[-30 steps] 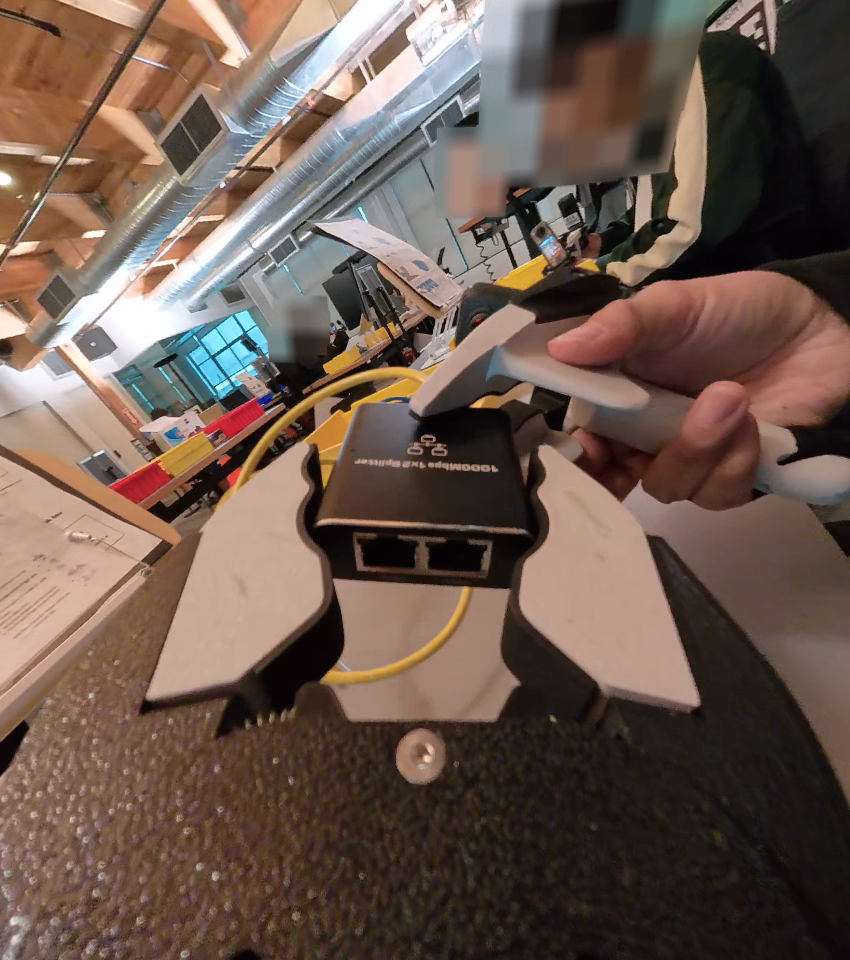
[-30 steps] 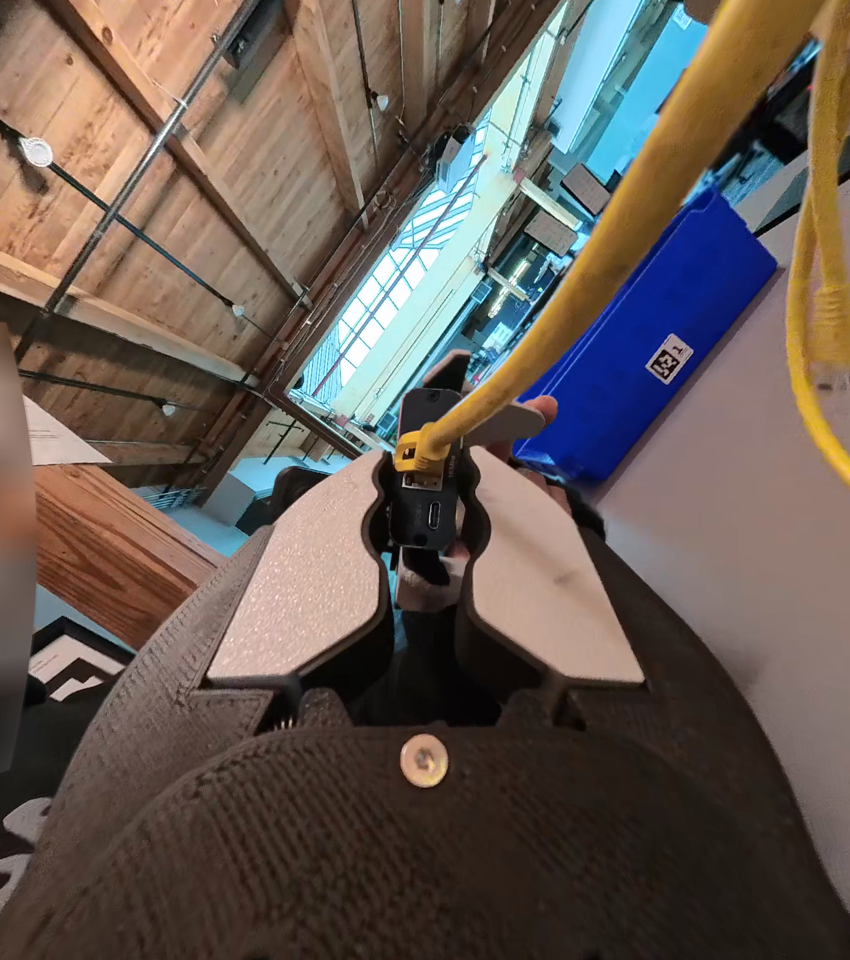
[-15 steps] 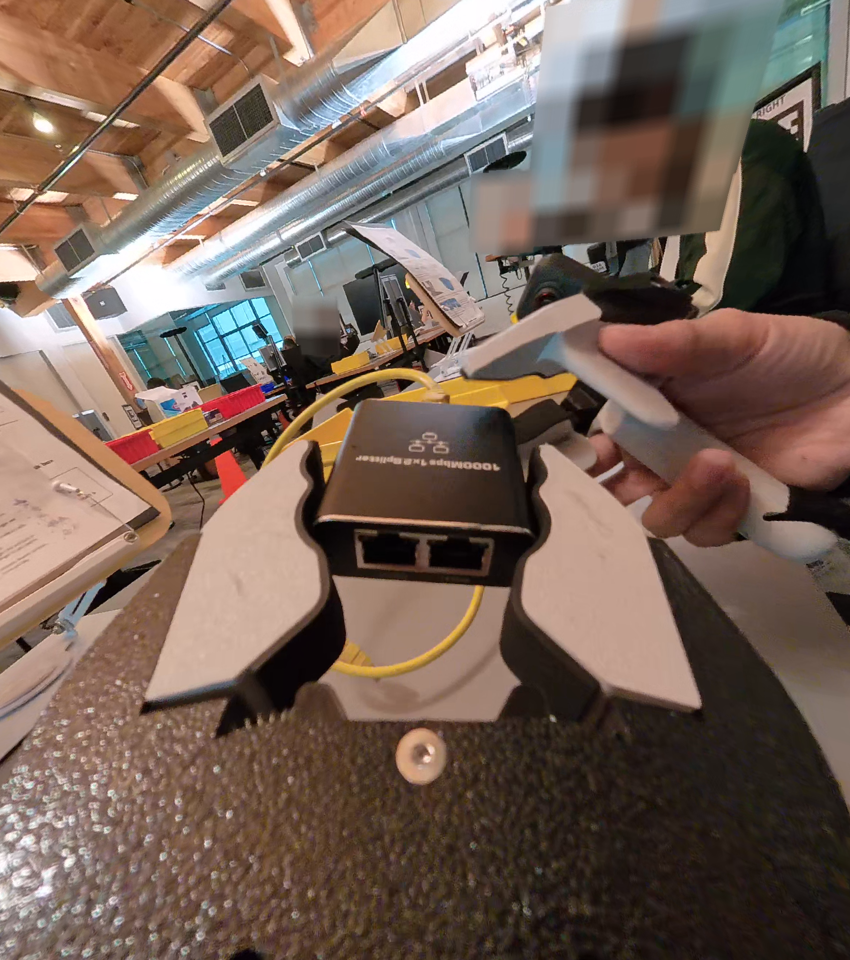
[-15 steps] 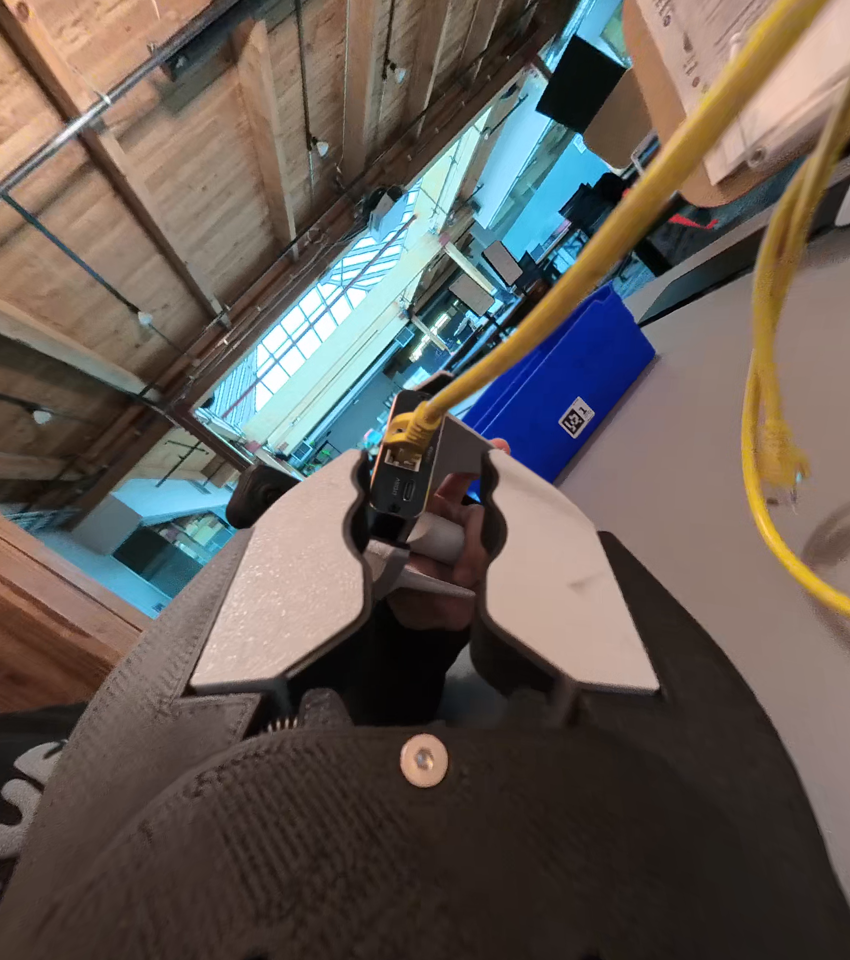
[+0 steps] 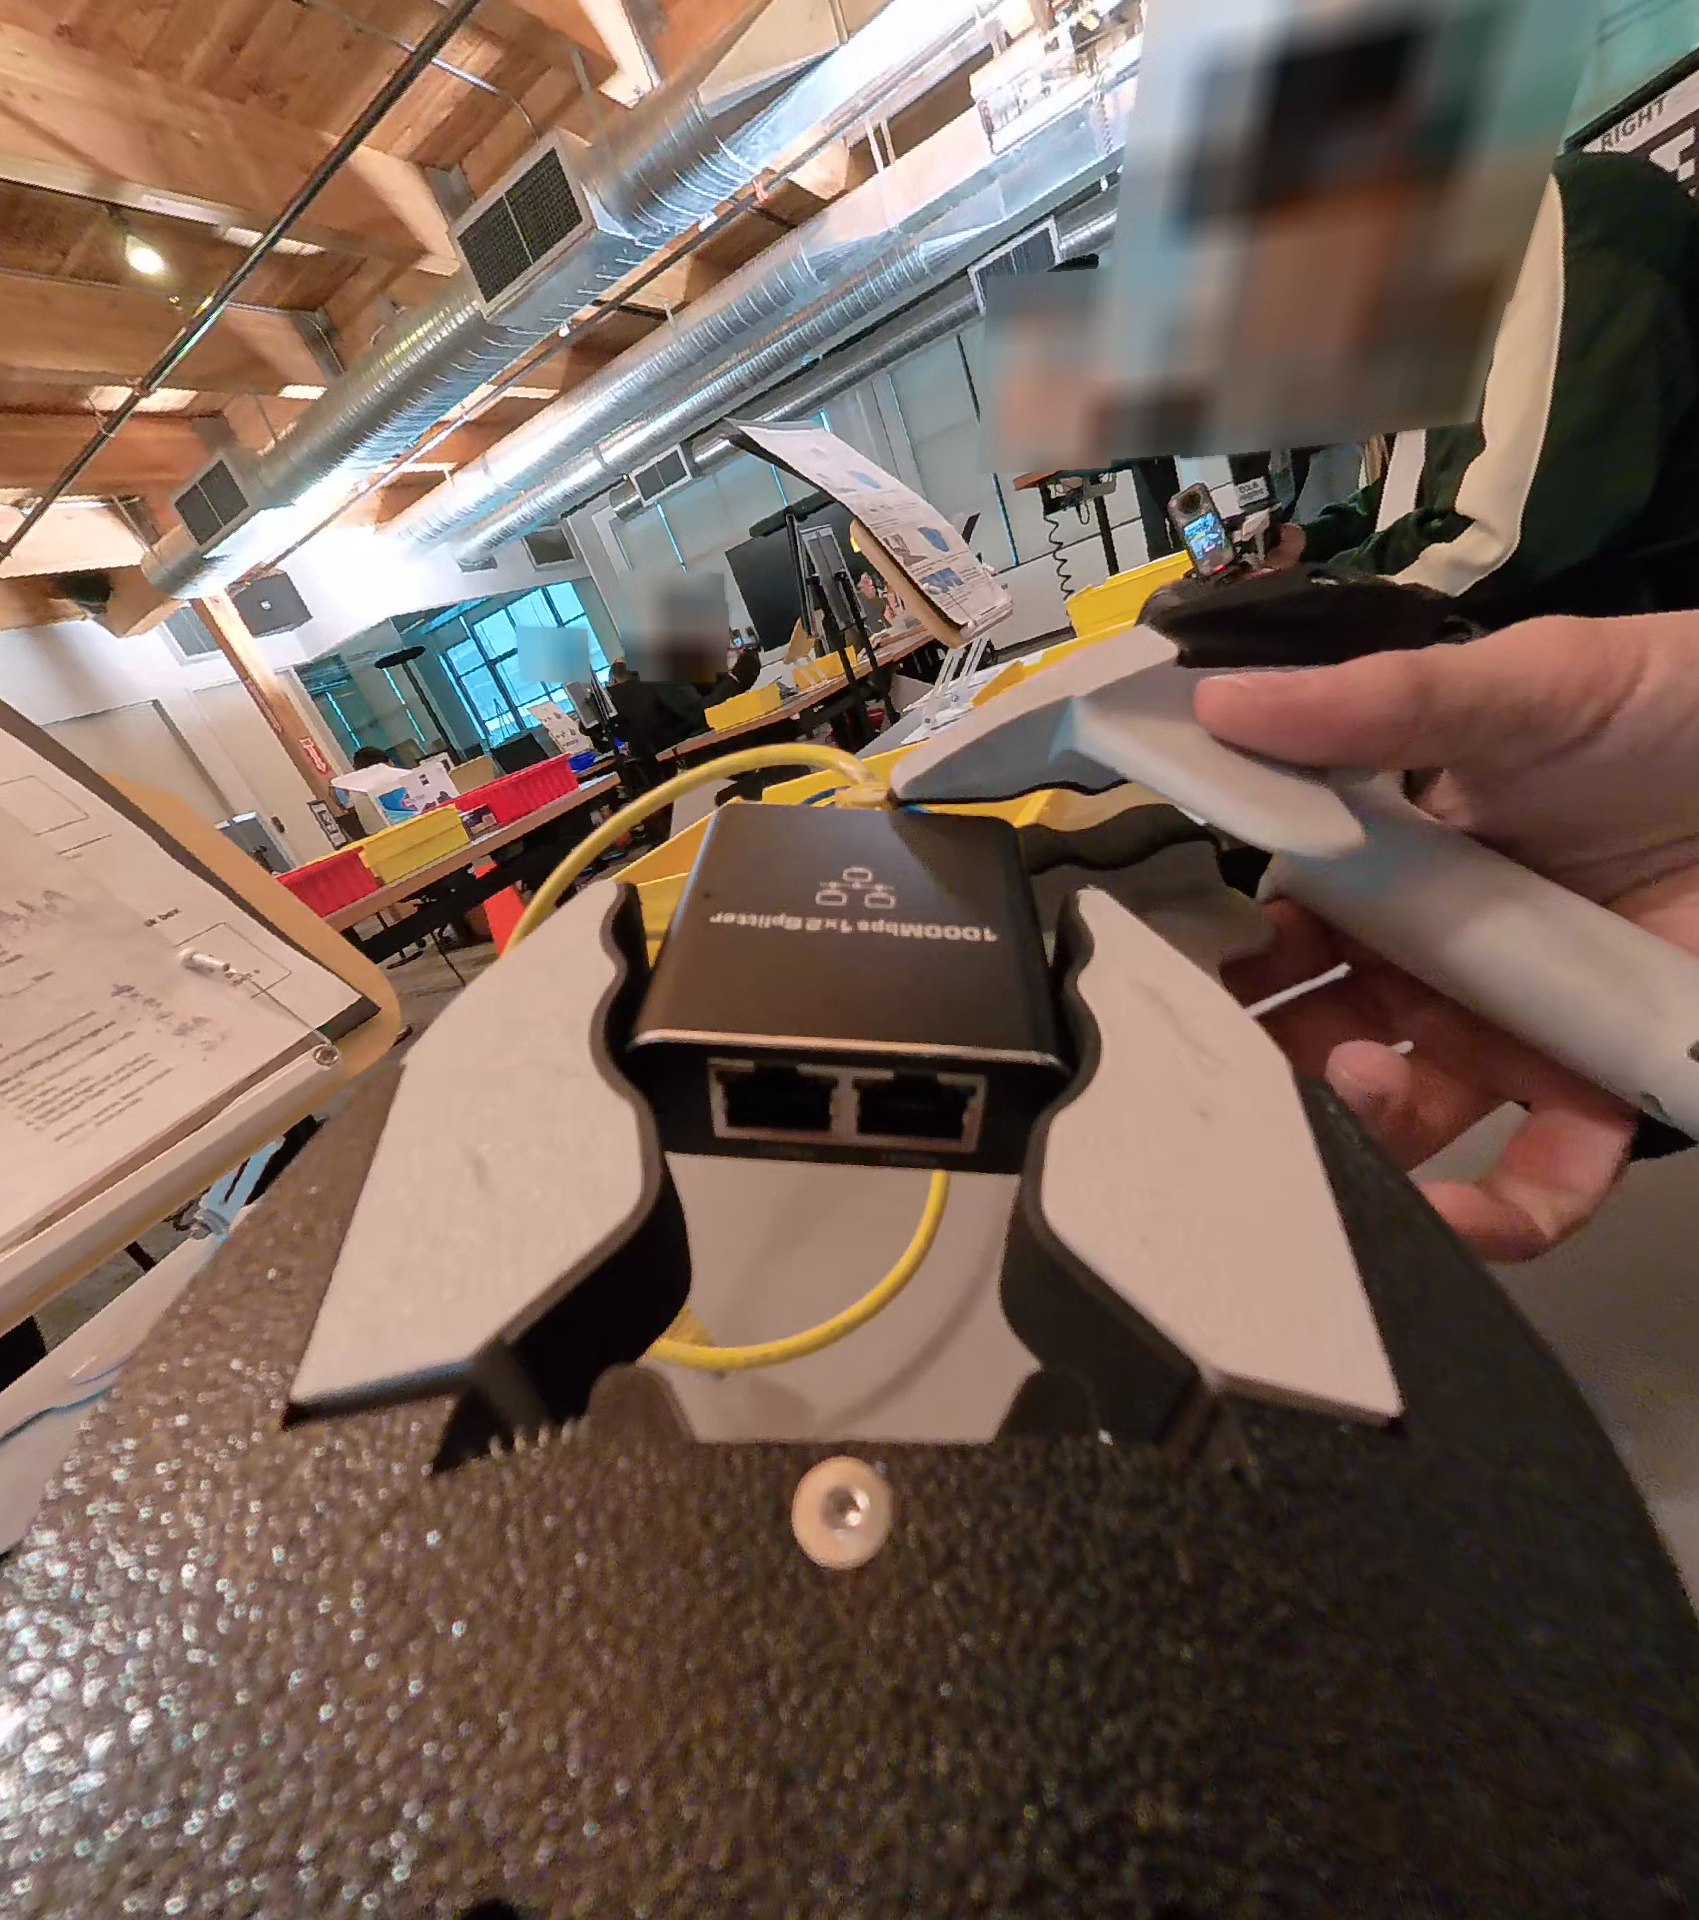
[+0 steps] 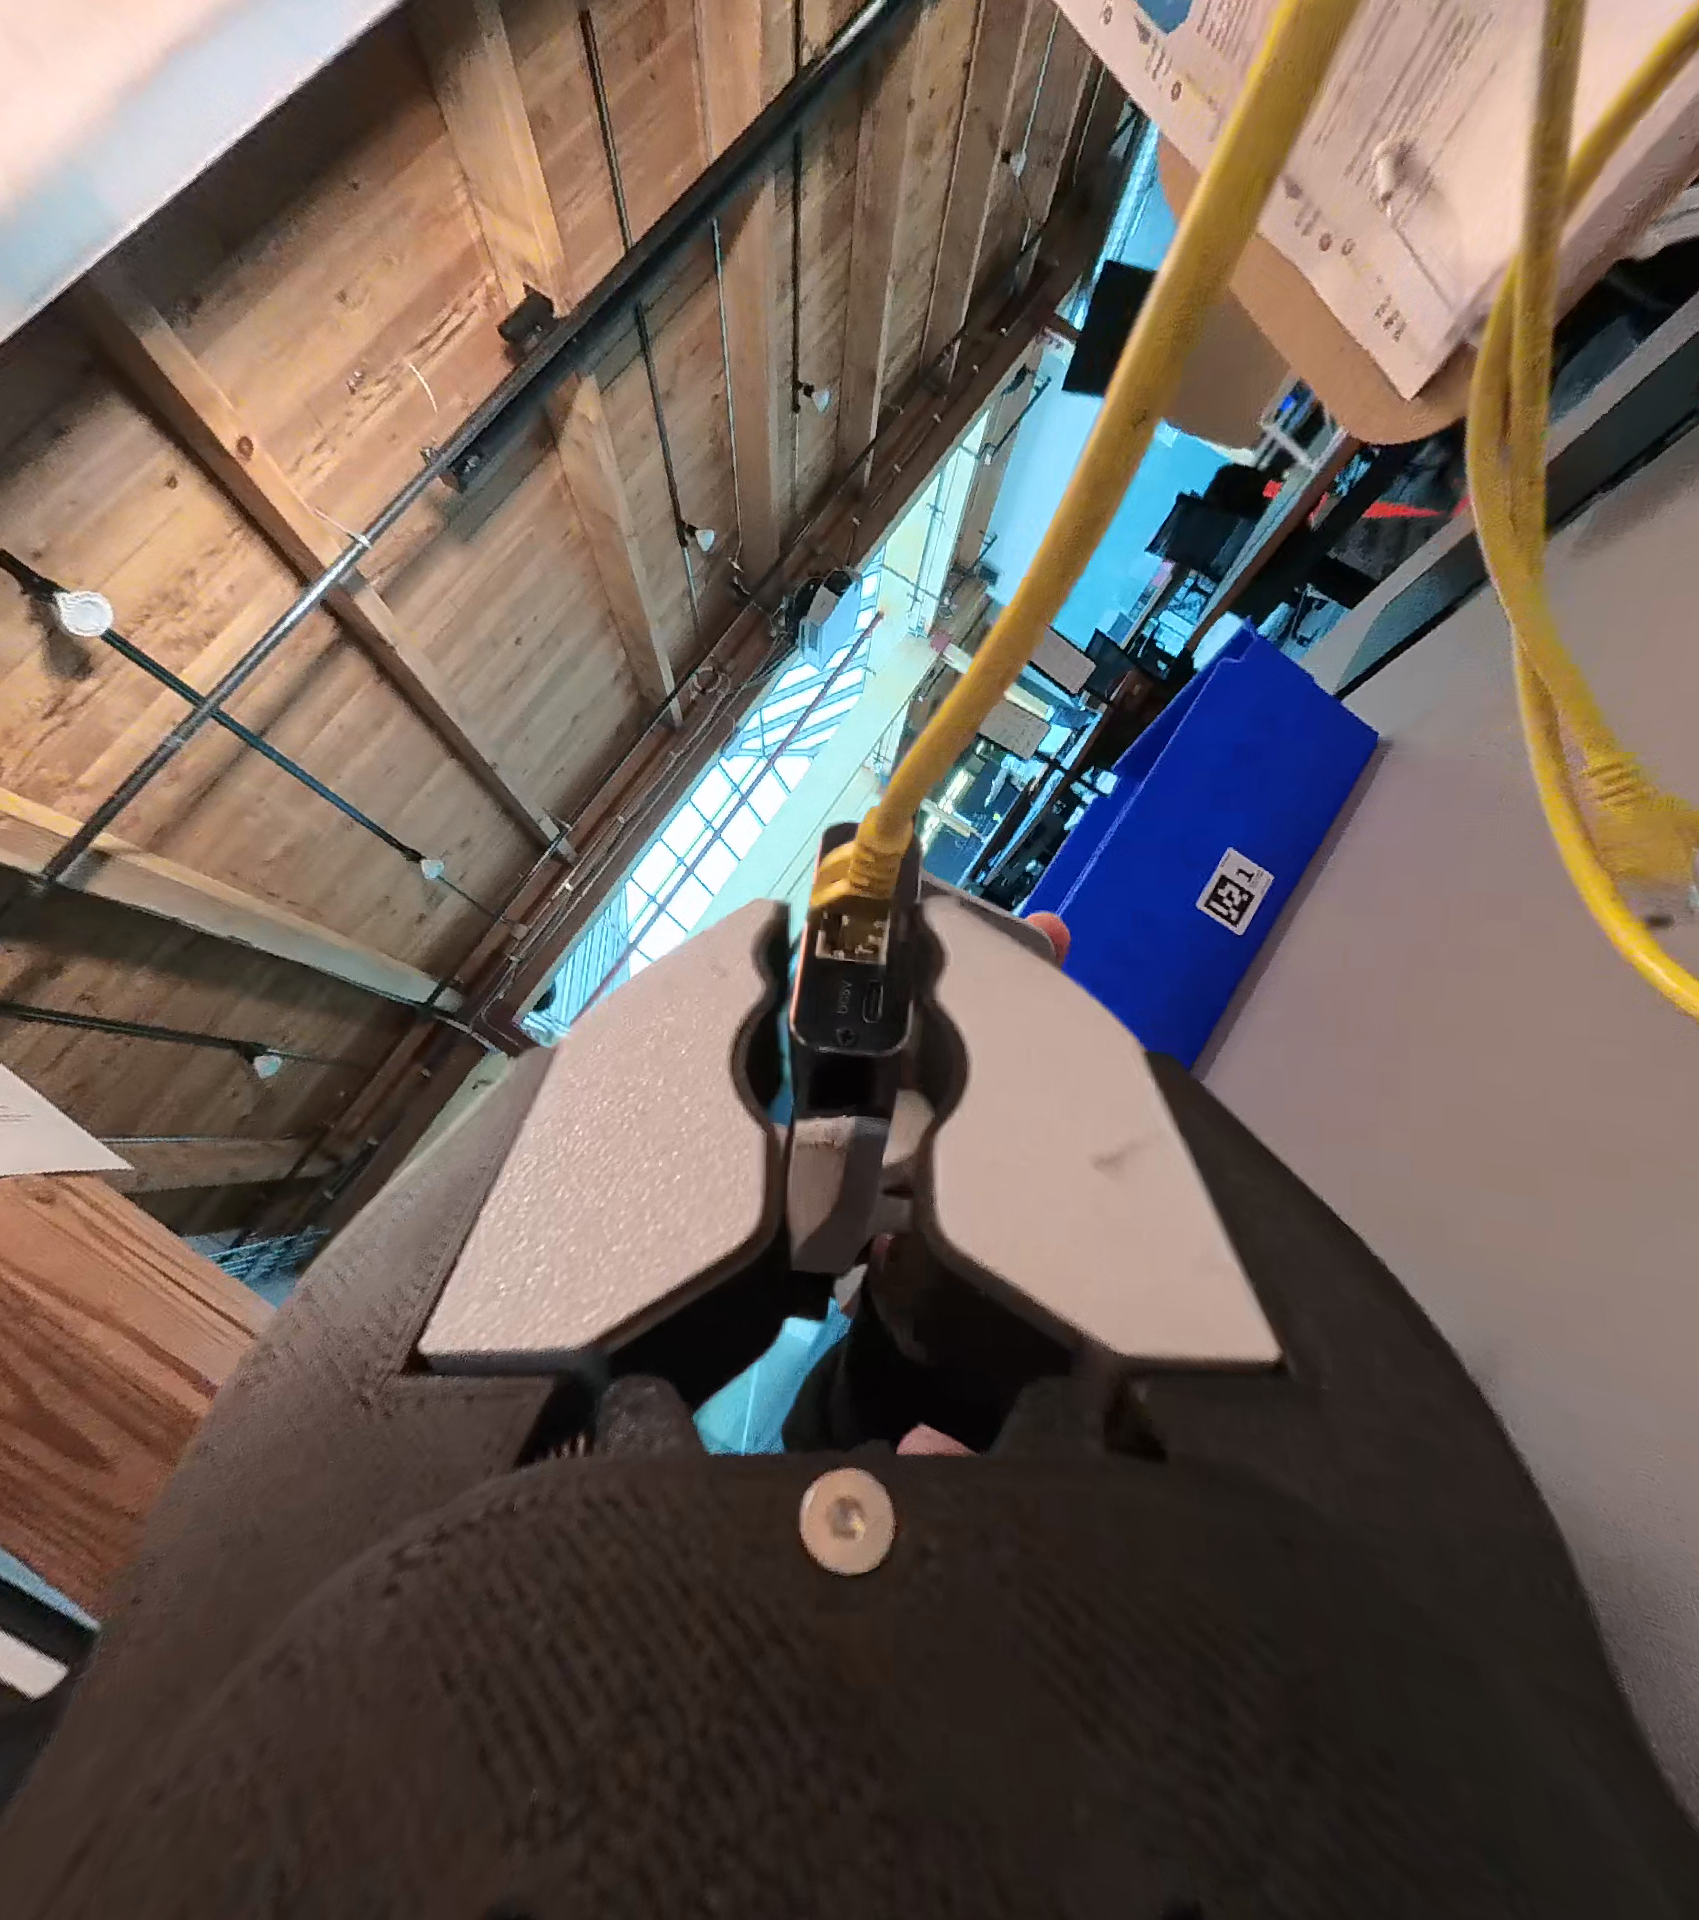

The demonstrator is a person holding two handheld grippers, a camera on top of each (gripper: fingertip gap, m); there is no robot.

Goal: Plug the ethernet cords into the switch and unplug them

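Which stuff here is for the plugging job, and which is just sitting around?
For the job: switch, yellow cord plugged into it, loose plug, left gripper, right gripper.

Just lying about: blue bin, clipboard, table.

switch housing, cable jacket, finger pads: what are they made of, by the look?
Switch: black housing with a semi-gloss sheen and a bright edge line; painted metal or hard plastic, can't tell which.
Cable: yellow jacket, smooth, bends in loops; likely soft plastic.
Left gripper pads: flat grey, matte, finely grainy, on black bodies; probably printed plastic or a rubbery facing.
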